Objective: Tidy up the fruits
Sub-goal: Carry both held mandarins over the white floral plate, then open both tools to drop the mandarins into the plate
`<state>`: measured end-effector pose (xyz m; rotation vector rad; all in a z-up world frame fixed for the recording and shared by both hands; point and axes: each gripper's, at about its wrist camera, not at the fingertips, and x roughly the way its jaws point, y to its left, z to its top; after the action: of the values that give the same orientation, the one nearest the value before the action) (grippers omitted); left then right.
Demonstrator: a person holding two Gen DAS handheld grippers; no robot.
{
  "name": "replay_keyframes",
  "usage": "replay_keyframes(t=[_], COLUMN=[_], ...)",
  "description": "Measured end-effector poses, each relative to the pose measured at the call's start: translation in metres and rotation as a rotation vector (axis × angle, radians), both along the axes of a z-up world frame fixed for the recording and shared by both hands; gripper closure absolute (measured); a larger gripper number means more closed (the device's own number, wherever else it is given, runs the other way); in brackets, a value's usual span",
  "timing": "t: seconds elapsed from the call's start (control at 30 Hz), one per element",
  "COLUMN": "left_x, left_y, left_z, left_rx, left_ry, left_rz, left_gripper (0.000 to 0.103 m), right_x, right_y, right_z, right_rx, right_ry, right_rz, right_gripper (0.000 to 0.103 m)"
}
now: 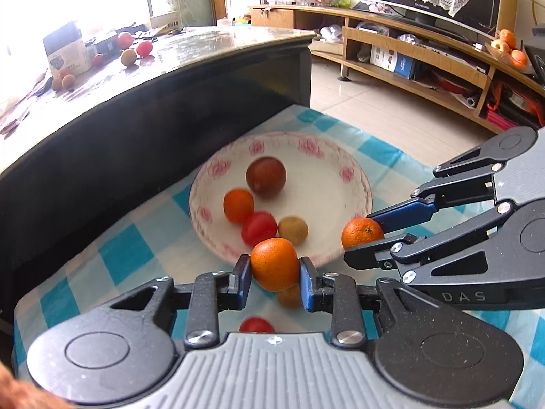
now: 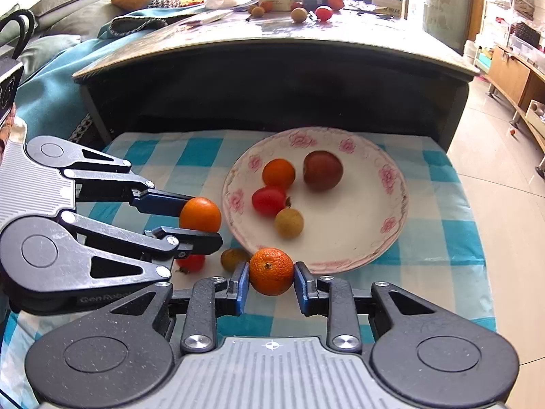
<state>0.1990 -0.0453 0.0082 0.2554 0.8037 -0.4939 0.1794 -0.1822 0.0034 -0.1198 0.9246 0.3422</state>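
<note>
Left gripper (image 1: 275, 267) was clamped on a smooth orange (image 1: 274, 263), held just off the near rim of the plate (image 1: 340, 184). Right gripper (image 2: 271, 278) was clenched on a stem-marked orange (image 2: 271, 270), also at the plate's near rim. Below the left gripper, on the blue checked cloth (image 2: 194, 153), lay a cherry tomato (image 2: 191, 263) and a small brownish fruit (image 2: 234, 258), both off the plate. Inside the plate: a tan fruit (image 2: 289, 223), a red tomato (image 2: 269, 200), a third orange (image 2: 278, 173) and, farthest back, a dark red fruit (image 2: 322, 170). Beyond sat a dark table (image 2: 272, 78) with more fruit on top.
</note>
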Motion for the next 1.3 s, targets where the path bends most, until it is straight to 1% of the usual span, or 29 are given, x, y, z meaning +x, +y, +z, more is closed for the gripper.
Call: replay_keyframes(t=[0.13, 0.37, 0.8, 1.3], left_x=[0.008, 0.017, 0.028, 0.031], left_y=[-0.005, -0.012, -0.012, -0.009], left_z=[0.000, -0.009, -0.021, -0.022], left_rx=[-0.006, 0.001, 0.002, -0.009], left_ry=[-0.007, 0.005, 0.022, 0.025], left_rz=[0.012, 0.019, 0.047, 0.074], left_gripper=[0.065, 0.065, 0.065, 0.065], right_x=[0.006, 0.019, 0.032, 0.036], right_y=[-0.007, -0.013, -0.015, -0.018], right_z=[0.002, 0.000, -0.014, -0.020], right_rx=[0.003, 0.001, -0.009, 0.003], right_ry=[-0.018, -0.041, -0.034, -0.027], right_rz=[-0.032, -0.073, -0.102, -0.129], right_gripper=[0.080, 0.080, 0.080, 0.078])
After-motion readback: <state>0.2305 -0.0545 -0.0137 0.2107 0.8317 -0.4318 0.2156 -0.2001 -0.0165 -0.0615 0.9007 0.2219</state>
